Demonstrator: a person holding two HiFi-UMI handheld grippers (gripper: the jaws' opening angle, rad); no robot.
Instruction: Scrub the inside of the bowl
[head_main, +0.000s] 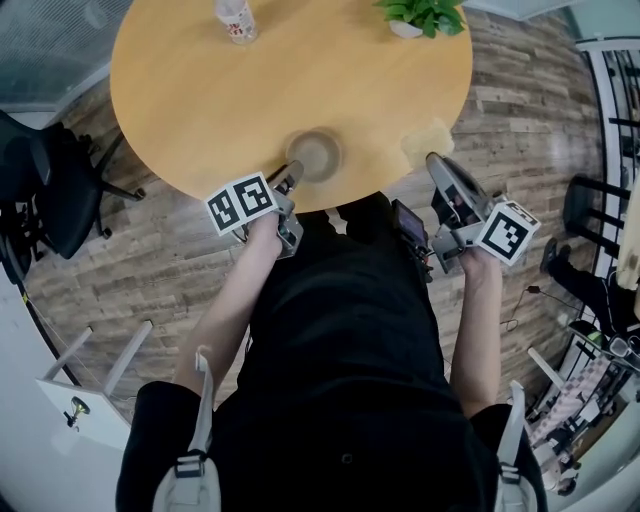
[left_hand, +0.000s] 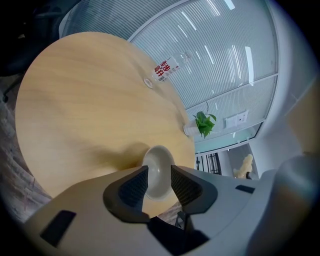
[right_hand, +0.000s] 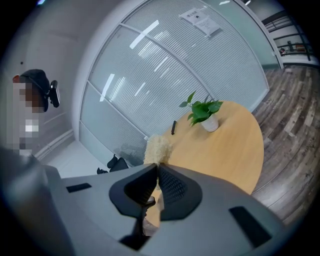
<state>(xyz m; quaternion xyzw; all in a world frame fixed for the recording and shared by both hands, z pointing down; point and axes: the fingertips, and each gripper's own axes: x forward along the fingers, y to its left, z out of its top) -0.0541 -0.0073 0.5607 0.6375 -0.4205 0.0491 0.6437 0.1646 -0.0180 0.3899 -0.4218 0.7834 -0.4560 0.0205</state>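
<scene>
A pale bowl (head_main: 316, 155) stands upright near the front edge of the round wooden table (head_main: 200, 90). My left gripper (head_main: 290, 176) is at its near rim. In the left gripper view the jaws (left_hand: 160, 178) stand open, and the bowl (left_hand: 159, 167) shows in the gap just beyond them, not pressed by either pad. A fluffy yellow scrubber (head_main: 427, 140) lies at the table's front right edge. My right gripper (head_main: 434, 160) reaches it from the near side. In the right gripper view its jaws (right_hand: 156, 169) are closed, pinching the scrubber's (right_hand: 158, 147) near edge.
A plastic bottle (head_main: 235, 20) stands at the table's far side and a potted plant (head_main: 425, 15) at the far right. A small dark object (right_hand: 173, 127) lies near the plant. A black office chair (head_main: 50, 190) stands left of the table. A person (right_hand: 35, 95) stands at the left.
</scene>
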